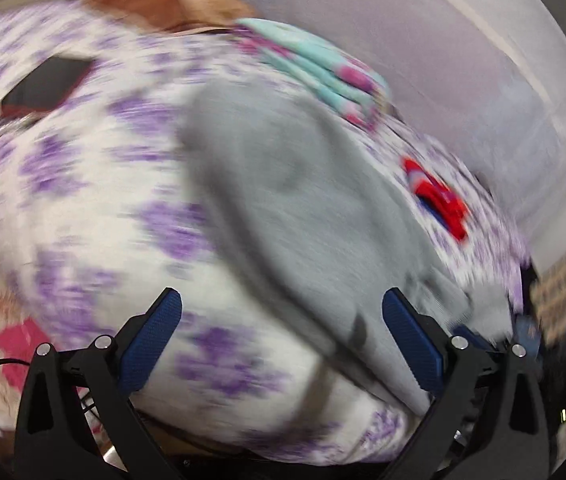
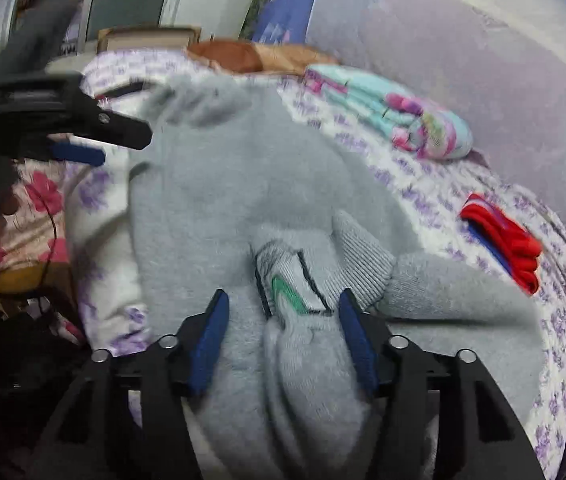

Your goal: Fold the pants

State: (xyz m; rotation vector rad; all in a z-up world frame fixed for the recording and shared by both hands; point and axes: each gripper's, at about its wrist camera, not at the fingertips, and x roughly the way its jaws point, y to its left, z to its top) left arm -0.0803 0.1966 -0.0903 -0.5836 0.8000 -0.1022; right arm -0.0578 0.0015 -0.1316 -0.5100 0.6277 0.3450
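The grey fleece pants [image 2: 243,184] lie spread on a white bedsheet with purple flowers [image 2: 443,200]. Their ribbed waistband with a label [image 2: 295,280] sits bunched at the near end. My right gripper [image 2: 283,308] is open, its blue pads on either side of the bunched waistband. In the blurred left wrist view the pants [image 1: 303,200] run diagonally across the sheet [image 1: 83,200]. My left gripper [image 1: 283,312] is open and empty above the sheet at the pants' edge. It also shows in the right wrist view [image 2: 95,140], at the far left beside the pants' far end.
A folded mint and pink garment [image 2: 395,112] lies at the back of the bed. A folded red and blue garment [image 2: 503,240] lies to the right. A brown item [image 2: 235,56] sits at the far edge. A dark flat object [image 1: 47,84] rests on the sheet at the left.
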